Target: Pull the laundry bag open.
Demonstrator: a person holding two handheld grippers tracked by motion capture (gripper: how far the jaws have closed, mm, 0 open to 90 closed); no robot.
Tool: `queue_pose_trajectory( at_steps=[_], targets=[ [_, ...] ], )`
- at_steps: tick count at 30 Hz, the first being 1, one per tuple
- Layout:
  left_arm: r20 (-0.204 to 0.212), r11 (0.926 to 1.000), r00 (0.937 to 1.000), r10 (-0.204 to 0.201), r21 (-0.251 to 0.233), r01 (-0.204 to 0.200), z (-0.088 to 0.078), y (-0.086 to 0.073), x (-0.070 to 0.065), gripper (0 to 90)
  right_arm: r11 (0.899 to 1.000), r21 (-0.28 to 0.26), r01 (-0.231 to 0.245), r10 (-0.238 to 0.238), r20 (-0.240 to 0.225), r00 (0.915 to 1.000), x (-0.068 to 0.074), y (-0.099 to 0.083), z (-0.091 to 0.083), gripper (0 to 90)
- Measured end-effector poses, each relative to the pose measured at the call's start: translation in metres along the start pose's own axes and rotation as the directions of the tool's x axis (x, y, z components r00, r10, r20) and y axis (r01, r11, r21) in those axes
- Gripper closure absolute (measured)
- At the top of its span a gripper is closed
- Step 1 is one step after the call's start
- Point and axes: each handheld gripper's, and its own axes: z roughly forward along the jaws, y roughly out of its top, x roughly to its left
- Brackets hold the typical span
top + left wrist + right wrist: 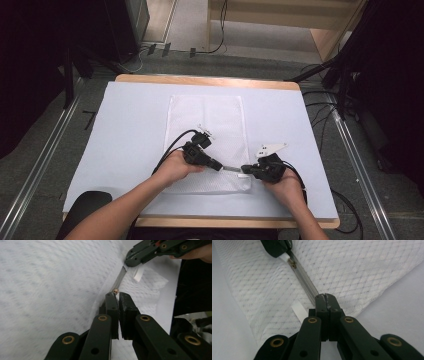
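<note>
A white mesh bag lies flat on the white-covered table. Along its near edge runs a zipper, also seen as a grey strip. My left gripper is shut on the small brass zipper pull. My right gripper is shut on the zipper's end at the bag's near right corner. The two gripper tips face each other a short way apart. A white fabric tag sticks out beside the right gripper's jaws.
The table's wooden edge shows at the far side. A dark round object sits at the near left corner. Cables and metal rails lie on the floor around the table.
</note>
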Motion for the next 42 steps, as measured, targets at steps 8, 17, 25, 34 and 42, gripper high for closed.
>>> queue_pose_trajectory(
  at_steps=[8,17,25,34,42],
  targets=[
    [-0.007,0.9999,0.9999,-0.010,-0.002,0.010,-0.015,-0.008,0.004,88.5,1.000,0.006,-0.002,0.002,-0.003,1.0000,0.000,0.001,0.000,90.0],
    [-0.030,0.9993,0.9991,-0.030,-0.023,0.030,-0.039,-0.025,0.013,88.4,1.000,0.012,0.006,-0.005,-0.020,0.9998,-0.003,0.002,0.000,90.0],
    [-0.054,0.9988,0.9976,-0.043,-0.024,0.042,-0.056,-0.041,0.017,88.5,1.000,0.026,0.009,-0.008,-0.029,0.9995,-0.003,0.005,0.001,90.0],
    [-0.064,0.9955,0.9946,-0.082,-0.054,0.078,-0.079,-0.061,0.027,88.5,1.000,0.024,0.013,-0.012,-0.040,0.9991,-0.005,0.005,0.001,90.0],
    [-0.085,0.9927,0.9907,-0.106,-0.067,0.101,-0.093,-0.076,0.034,88.5,1.000,0.029,0.009,-0.008,-0.052,0.9986,-0.006,0.006,0.002,90.0]
  ],
)
